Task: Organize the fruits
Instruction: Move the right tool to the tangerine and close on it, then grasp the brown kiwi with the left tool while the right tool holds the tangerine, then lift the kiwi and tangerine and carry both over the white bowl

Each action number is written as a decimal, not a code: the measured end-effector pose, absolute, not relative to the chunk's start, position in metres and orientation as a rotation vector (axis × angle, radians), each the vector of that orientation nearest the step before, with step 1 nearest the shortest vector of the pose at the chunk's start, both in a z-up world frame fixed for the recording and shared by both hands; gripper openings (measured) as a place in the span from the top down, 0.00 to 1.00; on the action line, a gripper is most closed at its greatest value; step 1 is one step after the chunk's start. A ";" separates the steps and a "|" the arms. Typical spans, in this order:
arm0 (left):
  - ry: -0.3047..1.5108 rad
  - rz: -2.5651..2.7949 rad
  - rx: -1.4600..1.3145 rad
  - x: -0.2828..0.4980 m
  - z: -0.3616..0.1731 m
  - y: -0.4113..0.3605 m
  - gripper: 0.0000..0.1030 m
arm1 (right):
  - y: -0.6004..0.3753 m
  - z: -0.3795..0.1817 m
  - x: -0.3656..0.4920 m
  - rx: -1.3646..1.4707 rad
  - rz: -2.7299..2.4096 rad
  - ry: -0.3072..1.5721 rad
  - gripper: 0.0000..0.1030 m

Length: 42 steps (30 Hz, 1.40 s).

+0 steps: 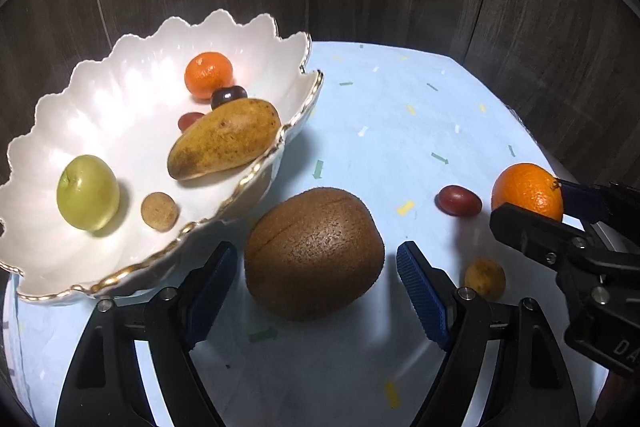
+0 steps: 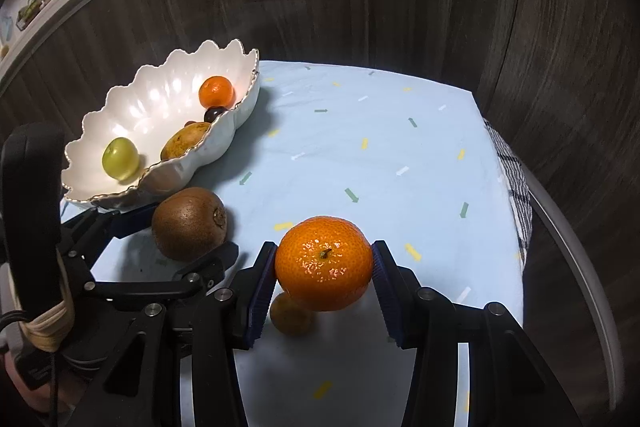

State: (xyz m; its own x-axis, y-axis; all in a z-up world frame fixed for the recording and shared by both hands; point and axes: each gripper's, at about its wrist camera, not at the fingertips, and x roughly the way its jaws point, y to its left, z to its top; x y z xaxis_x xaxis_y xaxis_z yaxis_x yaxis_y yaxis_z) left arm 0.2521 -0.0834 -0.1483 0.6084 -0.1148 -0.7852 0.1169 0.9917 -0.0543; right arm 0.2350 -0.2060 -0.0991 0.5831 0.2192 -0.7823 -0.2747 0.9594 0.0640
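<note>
Just beside the scalloped bowl (image 1: 120,99), on the surface, the kiwi (image 1: 314,253) is straddled by the left gripper (image 1: 316,287), jaws wide, untouching. Firm, fuzzy, bruisable: its middle is best taken. Farther from the bowl, the right gripper (image 2: 324,281) is clamped on the orange (image 2: 324,263).
</note>
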 end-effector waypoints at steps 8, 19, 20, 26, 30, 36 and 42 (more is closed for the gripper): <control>0.911 -0.133 -0.003 0.251 -0.153 -0.082 0.40 | -0.208 -0.102 0.232 -0.052 0.282 0.908 0.53; 0.904 -0.159 0.014 0.226 -0.153 -0.074 0.40 | -0.206 -0.098 0.219 -0.037 0.278 0.902 0.54; 0.902 -0.161 0.017 0.223 -0.153 -0.073 0.40 | -0.206 -0.098 0.217 -0.036 0.277 0.902 0.54; 0.888 -0.175 0.037 0.200 -0.145 -0.064 0.40 | -0.201 -0.094 0.203 -0.024 0.278 0.897 0.54; 0.882 -0.179 0.044 0.188 -0.136 -0.057 0.40 | -0.196 -0.092 0.193 -0.014 0.281 0.897 0.54; 0.862 -0.183 0.054 0.172 -0.123 -0.045 0.40 | -0.186 -0.087 0.176 -0.014 0.286 0.895 0.54; 0.850 -0.178 0.051 0.161 -0.116 -0.031 0.40 | -0.173 -0.082 0.162 -0.024 0.295 0.897 0.54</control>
